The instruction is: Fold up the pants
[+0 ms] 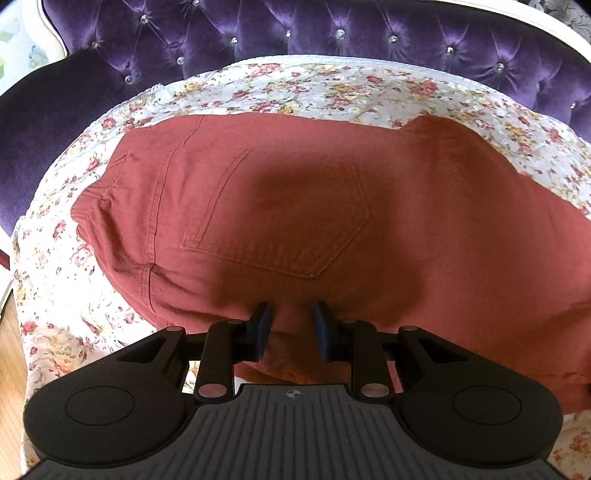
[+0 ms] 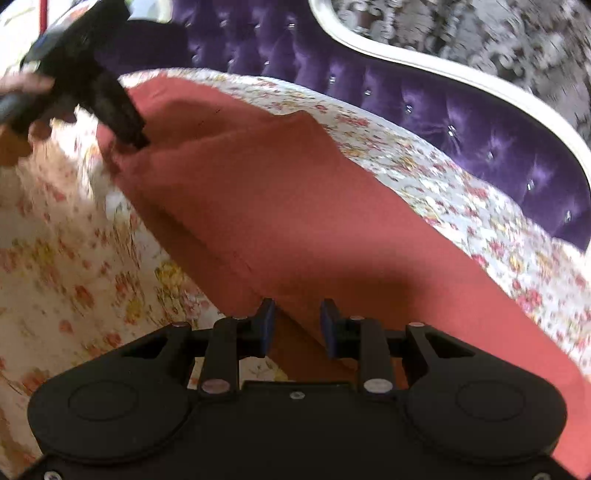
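The rust-red pants (image 1: 295,206) are lying pocket-up on the floral bedspread (image 1: 314,88), just before the purple tufted headboard (image 1: 332,33). The left gripper (image 1: 291,328) and right gripper (image 2: 297,325) are each pinching the near cloth edge, apparently to carry a fold toward the headboard.

pants (image 1: 295,206) on bedspread (image 1: 55,295) | headboard (image 1: 332,33) behind — both hand-held grippers at pants' near edge
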`<act>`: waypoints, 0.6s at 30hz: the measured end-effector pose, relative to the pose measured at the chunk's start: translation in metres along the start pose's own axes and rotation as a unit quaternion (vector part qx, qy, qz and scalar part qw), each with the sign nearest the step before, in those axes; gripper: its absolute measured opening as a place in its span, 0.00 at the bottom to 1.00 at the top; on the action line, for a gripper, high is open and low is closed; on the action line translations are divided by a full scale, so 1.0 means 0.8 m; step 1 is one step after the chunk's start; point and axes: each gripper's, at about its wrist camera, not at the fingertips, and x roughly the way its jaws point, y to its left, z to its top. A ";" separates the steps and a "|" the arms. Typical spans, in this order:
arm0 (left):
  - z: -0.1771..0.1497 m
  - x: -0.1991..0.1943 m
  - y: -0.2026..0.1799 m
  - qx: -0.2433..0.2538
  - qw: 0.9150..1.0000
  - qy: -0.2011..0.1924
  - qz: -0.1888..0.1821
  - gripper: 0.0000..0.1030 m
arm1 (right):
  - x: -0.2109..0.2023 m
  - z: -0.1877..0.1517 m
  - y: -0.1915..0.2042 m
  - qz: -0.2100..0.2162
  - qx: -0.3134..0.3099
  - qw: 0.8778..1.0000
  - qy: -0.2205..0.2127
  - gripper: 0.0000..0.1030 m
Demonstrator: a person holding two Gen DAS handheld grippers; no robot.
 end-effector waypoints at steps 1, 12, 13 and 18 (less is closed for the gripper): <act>0.000 0.000 0.000 0.000 1.000 0.000 0.000 0.25 | -0.001 -0.004 0.004 -0.001 -0.005 1.000 -0.001 0.35; 0.002 0.000 0.000 0.003 1.000 0.006 0.001 0.25 | -0.004 -0.014 0.020 -0.014 -0.075 0.997 -0.015 0.31; 0.002 0.000 -0.001 0.004 1.000 0.006 0.002 0.25 | -0.003 -0.012 0.019 -0.013 -0.070 0.997 -0.015 0.30; 0.003 0.000 0.000 0.007 1.000 0.009 -0.001 0.25 | 0.002 -0.002 0.000 0.000 -0.016 1.000 -0.015 0.07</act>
